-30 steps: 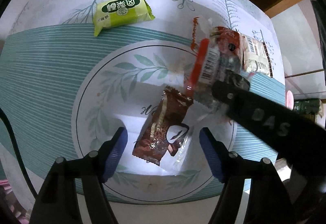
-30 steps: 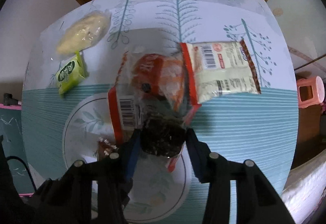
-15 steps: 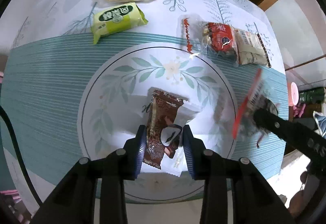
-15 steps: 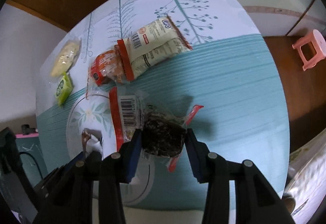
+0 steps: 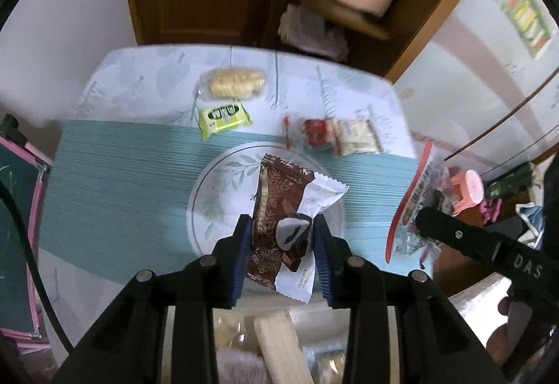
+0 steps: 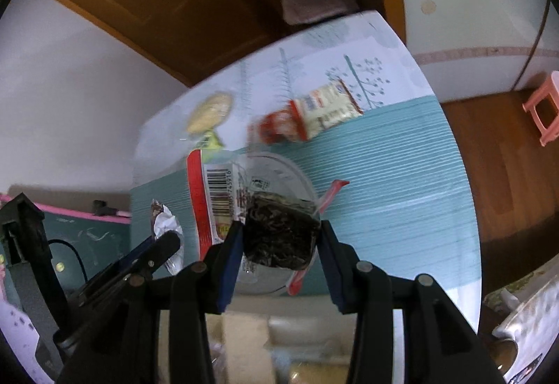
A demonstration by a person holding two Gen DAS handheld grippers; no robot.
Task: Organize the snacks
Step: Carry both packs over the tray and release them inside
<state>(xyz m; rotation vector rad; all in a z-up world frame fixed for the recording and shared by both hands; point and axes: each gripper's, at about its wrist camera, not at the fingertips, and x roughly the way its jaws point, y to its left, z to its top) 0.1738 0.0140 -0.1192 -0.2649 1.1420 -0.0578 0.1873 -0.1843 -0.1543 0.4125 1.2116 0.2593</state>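
While the left gripper (image 5: 282, 246) pinches the brown snack packet (image 5: 279, 209) above the table (image 5: 115, 174), its view alone shows four packets left there. From the right wrist, the right gripper (image 6: 281, 246) clamps the clear dark-snack pack (image 6: 258, 209), likewise held aloft. Both have risen since a second ago.

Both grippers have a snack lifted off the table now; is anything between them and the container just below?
Nothing visible blocks either. The left gripper holds the brown packet, the right gripper the clear seaweed pack; the container itself is blurred.
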